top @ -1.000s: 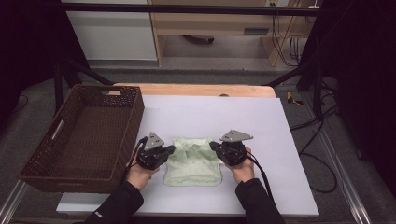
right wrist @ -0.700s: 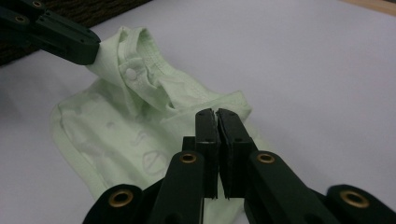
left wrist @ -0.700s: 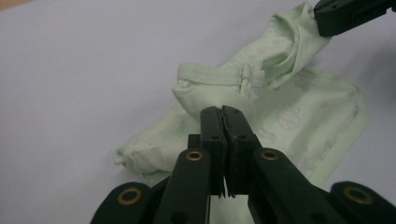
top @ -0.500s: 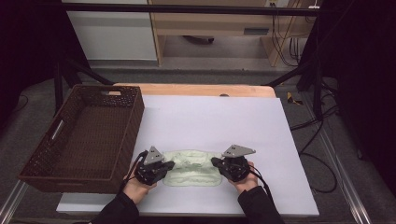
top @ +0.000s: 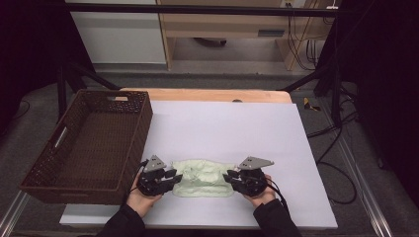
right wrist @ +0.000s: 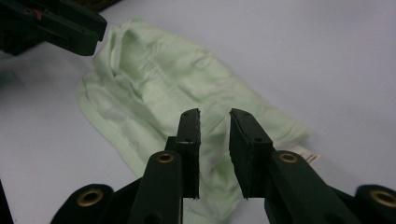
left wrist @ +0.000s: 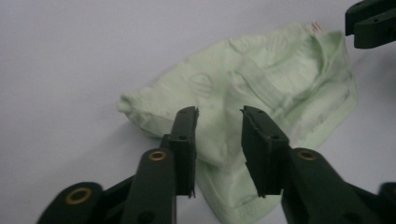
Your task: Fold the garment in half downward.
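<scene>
A white table sheet (top: 222, 123) carries a brown wicker basket (top: 89, 143) at far left. The pale green garment (top: 202, 177) lies folded at the near edge, not yet binned. The left gripper (top: 170, 177) and right gripper (top: 230, 178) have just been opening, jaws parted over cloth, nothing pinched. Its small tag (right wrist: 306, 154) is unreadable.

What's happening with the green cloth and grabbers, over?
Left gripper, right gripper: jaws just opened, empty. Green cloth folded on table. Nothing blocking.

- The brown basket (top: 94, 143) walls off the table's left side.
- Beyond the green cloth (top: 203, 177), the white sheet (top: 232, 128) lies bare.
- Right of the right gripper (top: 236, 178), bare sheet too.
</scene>
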`<state>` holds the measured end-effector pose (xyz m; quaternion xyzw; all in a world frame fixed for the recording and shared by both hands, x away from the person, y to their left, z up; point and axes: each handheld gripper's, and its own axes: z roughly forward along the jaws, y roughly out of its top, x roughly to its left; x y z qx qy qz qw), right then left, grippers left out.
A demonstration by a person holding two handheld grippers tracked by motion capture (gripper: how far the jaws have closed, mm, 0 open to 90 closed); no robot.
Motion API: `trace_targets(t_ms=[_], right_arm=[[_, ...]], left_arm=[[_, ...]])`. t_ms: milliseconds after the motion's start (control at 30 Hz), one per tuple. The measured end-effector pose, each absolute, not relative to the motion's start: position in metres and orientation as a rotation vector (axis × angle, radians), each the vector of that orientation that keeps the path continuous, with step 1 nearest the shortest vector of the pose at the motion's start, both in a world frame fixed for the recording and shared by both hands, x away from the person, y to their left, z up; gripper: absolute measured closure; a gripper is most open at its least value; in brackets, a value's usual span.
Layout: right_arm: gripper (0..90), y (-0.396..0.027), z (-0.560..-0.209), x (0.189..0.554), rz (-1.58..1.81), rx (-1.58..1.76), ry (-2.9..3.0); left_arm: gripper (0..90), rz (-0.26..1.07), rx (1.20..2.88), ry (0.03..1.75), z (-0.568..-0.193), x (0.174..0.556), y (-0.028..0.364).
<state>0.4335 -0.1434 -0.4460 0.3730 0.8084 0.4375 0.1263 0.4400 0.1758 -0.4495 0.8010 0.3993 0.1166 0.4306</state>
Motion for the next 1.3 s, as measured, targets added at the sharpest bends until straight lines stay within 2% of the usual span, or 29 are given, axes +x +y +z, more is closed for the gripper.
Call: trace_targets(t_ms=[67,167,267,367,433,667,967,1067,1133,1200,1300], right_arm=[[81.6,-0.144,-0.443,0.438,1.278,1.111,2.333],[90.0,-0.141,-0.445,0.449,1.261,1.132,2.317],[90.0,-0.138,-0.454,0.459,1.238,1.174,2.342],[90.0,-0.136,-0.46,0.46,1.236,1.186,2.374],[90.0,-0.133,-0.459,0.455,1.249,1.161,2.392],[90.0,-0.129,-0.46,0.436,1.257,1.104,2.455],[89.8,-0.126,-0.474,0.422,1.144,1.083,2.531],[87.4,-0.124,-0.478,0.422,1.133,1.084,2.536],[80.1,-0.125,-0.476,0.422,1.14,1.083,2.524],[74.3,-0.128,-0.473,0.423,1.172,1.094,2.506],[59.7,-0.135,-0.464,0.425,1.252,1.127,2.439]], left_arm=[[56.2,0.291,1.973,1.007,-0.447,0.446,0.176],[57.8,0.3,1.967,1.018,-0.446,0.455,0.173],[67.2,0.283,1.976,1.036,-0.45,0.463,0.167],[81.3,0.25,1.989,1.052,-0.455,0.466,0.163],[85.7,0.239,2.001,1.038,-0.457,0.464,0.162],[86.7,0.133,2.07,0.924,-0.458,0.447,0.158],[86.0,0.157,2.2,0.928,-0.469,0.432,0.155],[81.1,0.157,2.187,0.928,-0.47,0.432,0.157],[73.0,0.172,2.164,0.925,-0.469,0.433,0.159],[62.1,0.194,2.131,0.909,-0.467,0.433,0.161],[37.2,0.215,2.057,0.884,-0.463,0.436,0.166]])
